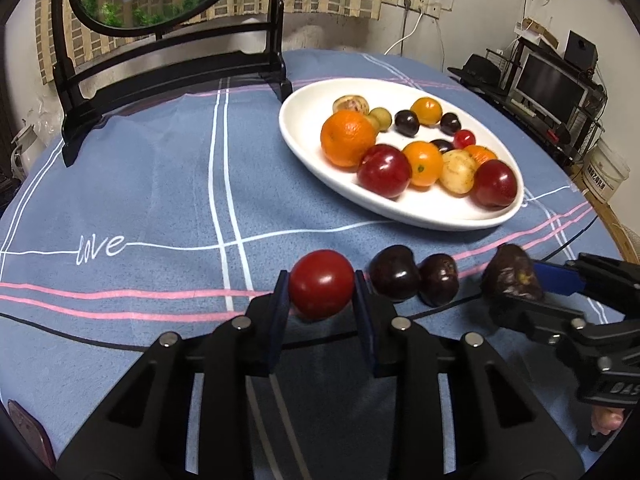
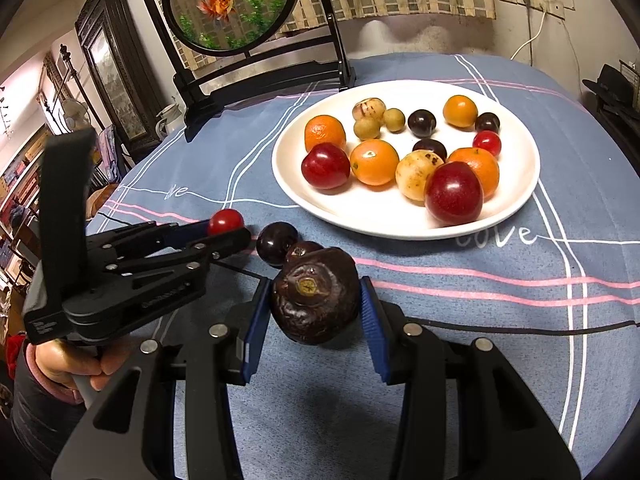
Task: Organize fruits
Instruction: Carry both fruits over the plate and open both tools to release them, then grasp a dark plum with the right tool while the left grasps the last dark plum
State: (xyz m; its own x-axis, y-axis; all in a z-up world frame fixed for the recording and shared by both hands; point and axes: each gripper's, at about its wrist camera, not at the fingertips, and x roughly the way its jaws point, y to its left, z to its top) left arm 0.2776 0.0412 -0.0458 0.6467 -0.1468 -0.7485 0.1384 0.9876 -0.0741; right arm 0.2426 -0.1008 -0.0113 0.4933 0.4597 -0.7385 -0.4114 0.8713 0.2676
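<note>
My left gripper (image 1: 321, 285) is shut on a small red tomato (image 1: 321, 284), held just above the blue checked cloth. Right of it two dark plums (image 1: 394, 272) (image 1: 439, 278) lie side by side on the cloth. My right gripper (image 2: 315, 293) is shut on a wrinkled dark brown fruit (image 2: 316, 296), its blue pads (image 2: 256, 320) pressing both sides. That fruit (image 1: 514, 274) also shows at the right of the left wrist view. A white plate (image 2: 400, 216) behind holds oranges, red plums, dark plums and pale yellow fruits.
A round fish picture in a black stand (image 2: 232, 4) rests at the table's back left. A thin black cable (image 2: 520, 330) crosses the cloth on the right. A person's hand (image 2: 68, 364) grips the left tool. Shelves, a monitor and a bucket stand beyond the table.
</note>
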